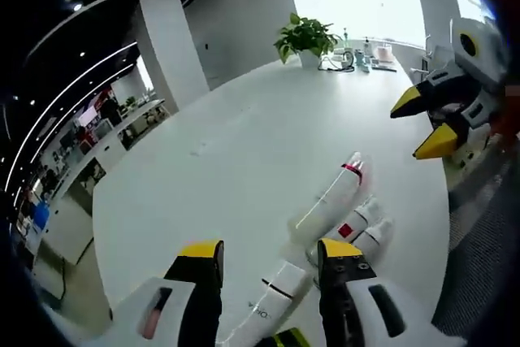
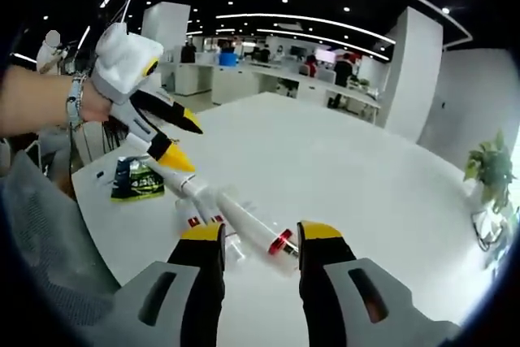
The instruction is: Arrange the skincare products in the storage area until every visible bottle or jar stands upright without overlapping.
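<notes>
Both claws, left gripper point(image 1: 270, 256) and right gripper point(image 2: 260, 236), gape empty; the bottles point(image 1: 329, 201) lying at 12 o'clock look light, rigid, slick, so grasp mid-barrel.

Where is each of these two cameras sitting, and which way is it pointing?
Left gripper view: rides the left gripper, looking across the white table over lying bottles towards a potted plant; the right gripper enters at right.
Right gripper view: rides the right gripper, facing the office beyond; a person's hand holds the left gripper above the bottles.
Shared: table, bottles, plant.
</notes>
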Tool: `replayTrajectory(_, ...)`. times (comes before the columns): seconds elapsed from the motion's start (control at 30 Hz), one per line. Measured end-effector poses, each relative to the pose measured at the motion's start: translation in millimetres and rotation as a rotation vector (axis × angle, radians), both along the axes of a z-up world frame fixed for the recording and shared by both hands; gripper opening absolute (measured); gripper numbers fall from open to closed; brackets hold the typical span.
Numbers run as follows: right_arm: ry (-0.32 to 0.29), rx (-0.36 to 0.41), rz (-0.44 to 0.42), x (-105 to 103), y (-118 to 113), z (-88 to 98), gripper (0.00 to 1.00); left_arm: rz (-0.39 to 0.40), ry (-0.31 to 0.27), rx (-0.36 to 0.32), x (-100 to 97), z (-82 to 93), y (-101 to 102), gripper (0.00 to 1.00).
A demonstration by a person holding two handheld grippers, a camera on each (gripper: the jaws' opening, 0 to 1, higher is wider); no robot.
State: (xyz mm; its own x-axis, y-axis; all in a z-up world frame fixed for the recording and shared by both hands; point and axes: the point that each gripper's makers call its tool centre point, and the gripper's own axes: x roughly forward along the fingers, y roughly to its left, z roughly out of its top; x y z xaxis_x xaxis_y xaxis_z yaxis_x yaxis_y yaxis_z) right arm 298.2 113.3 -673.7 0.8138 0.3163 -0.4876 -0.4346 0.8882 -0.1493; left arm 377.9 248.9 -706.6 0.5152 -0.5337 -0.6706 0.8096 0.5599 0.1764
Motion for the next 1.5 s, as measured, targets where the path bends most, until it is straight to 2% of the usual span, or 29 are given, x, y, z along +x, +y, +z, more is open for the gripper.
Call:
replayTrajectory(0.17, 0.017, -0.006, -0.004, 0, -2, -3.6, 0.33, -0.056, 0.022, 0.041, 6.9, -8.5, -13, 0.48)
replayTrajectory(0.43, 0.039, -0.021, -0.007, -1, -4, -9.3, 0.32, -0.167, 0.082, 0.12, 11.7, -33.5, -40, 0.44)
replayTrajectory(0.63, 0.05, -0.031, -0.007, -1, -4, -12.2, 0.32, -0.283, 0.117, 0.239, 12.6, -53.8, -56, 0.42)
replayTrajectory(0.67, 0.052, -0.032, -0.007, -1, -4, -12.6, 0.32, -0.286, 0.134, 0.216, 12.0, -52.7, -62, 0.42)
replayTrajectory(0.73, 0.056, -0.032, -0.008, -1, -4, -13.5, 0.32, -0.307, 0.151, 0.232, 11.1, -55.5, -68, 0.43)
replayTrajectory(0.83, 0.064, -0.03, -0.012, -1, -5, -14.8, 0.32, -0.361, 0.154, 0.284, 7.5, -63.6, -71, 0.42)
replayTrajectory(1.0, 0.069, -0.025, -0.02, 0, -7, -15.6, 0.31, -0.4, 0.18, 0.315, 1.9, -72.4, -73, 0.34)
replayTrajectory(1.27, 0.087, -0.02, -0.022, -1, -7, -18.8, 0.31, -0.478, 0.117, 0.393, 1.9, -74.6, -69, 0.31)
replayTrajectory(1.5, 0.089, -0.029, -0.012, -2, -5, -19.5, 0.31, -0.495, 0.123, 0.425, -4.5, -74.4, -64, 0.26)
